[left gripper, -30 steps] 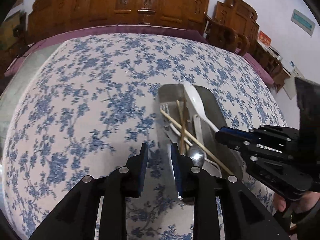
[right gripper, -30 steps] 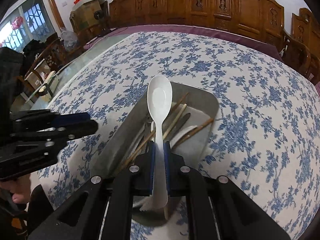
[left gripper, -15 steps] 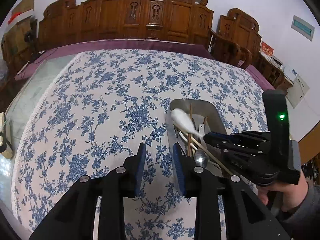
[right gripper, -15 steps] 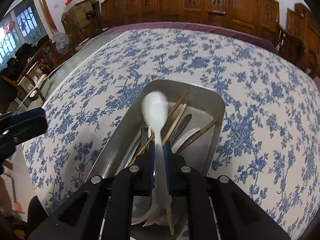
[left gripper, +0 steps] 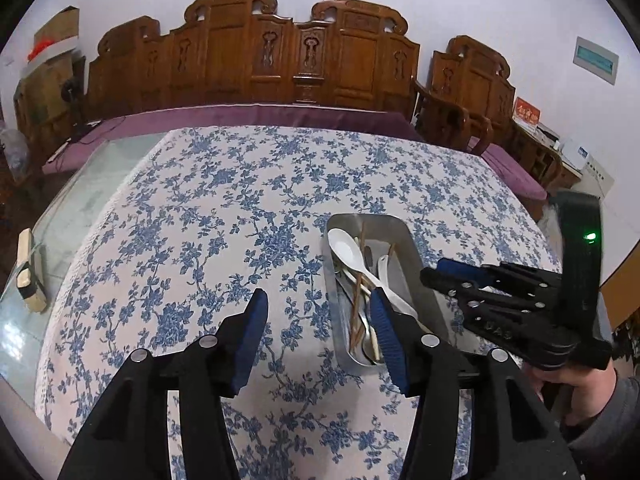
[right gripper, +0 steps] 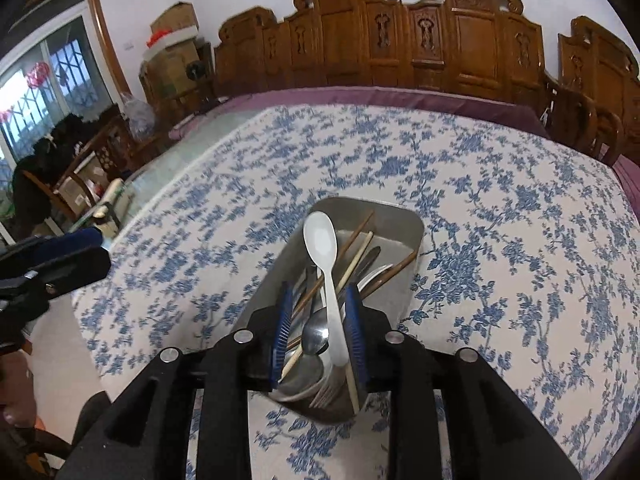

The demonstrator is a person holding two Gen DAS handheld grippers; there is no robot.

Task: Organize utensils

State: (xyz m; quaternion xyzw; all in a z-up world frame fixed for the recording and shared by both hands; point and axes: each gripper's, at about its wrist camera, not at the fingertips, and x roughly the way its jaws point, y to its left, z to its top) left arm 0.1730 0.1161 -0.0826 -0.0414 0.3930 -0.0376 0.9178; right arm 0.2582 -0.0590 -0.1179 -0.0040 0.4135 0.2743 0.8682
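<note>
- Table (left gripper: 168,216): covered by a white cloth with a blue flower print; a bare glass strip shows along its left edge in the left wrist view.
- Left gripper (left gripper: 318,336): over the cloth, just left of the tray. Jaws opening, blue pads well apart, nothing between them but the cloth below.
- Metal tray (right gripper: 404,220): rectangular with rounded corners, resting on the cloth near the front edge of the table; holds all the utensils.
- White spoon (right gripper: 322,240): lying in the tray, bowl toward the far end, handle running back toward the right gripper.
- Wooden chopsticks (right gripper: 356,256): several, lying crossed in the tray under and beside the white spoon.
- Metal spoon (right gripper: 316,334): at the near end of the tray, with fork tines showing beside it.
- Right gripper (right gripper: 320,330): over the near end of the tray. Jaws opening; the white spoon's handle lies between the pads with a gap on each side, not pressed.
- Hand (left gripper: 576,390): grey sleeve, grasping the right gripper's handle at the far right.
</note>
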